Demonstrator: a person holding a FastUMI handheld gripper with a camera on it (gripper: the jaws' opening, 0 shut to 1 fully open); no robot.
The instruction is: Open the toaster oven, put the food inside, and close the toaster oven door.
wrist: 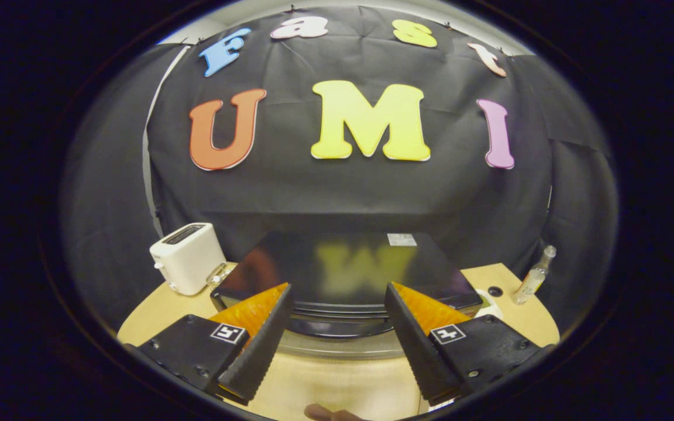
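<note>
So down at the very bottom, around 6 o'clock, there's a brownish rounded thing point(330, 413) poking up off the light wooden table point(337, 386). It might be a fingertip or a bit of food, honestly can't tell, too little of it in view.

Right above that you've got the gripper point(337, 301), fingers spread wide apart and gripping nothing. One finger comes up from about 7 o'clock, the other from about 5 o'clock, and both tips lean in toward the middle. Each finger block has a small square marker tag on it.

The toaster oven point(343, 275) sits just ahead of the fingers and between their tips, dead center. It's a dark, glossy box seen from a bit above, so the shiny top is mostly what you get, with a small pale sticker near its back edge toward 1 o'clock. The front edge, with a dark handle bar and a curved bit of glass below it, runs across the gap between the fingers. Door looks shut from here, but the angle is steep, so I wouldn't swear on it.

Off at 9 o'clock from the oven, just beside its corner, is a white pop-up toaster point(188, 257). Over at 3 o'clock, a little apart from the oven, a small clear bottle point(535, 276) stands tilted on the table, with a little dark round spot point(495, 290) on the tabletop near it.

Behind everything hangs the black cloth wall point(337, 193).
</note>
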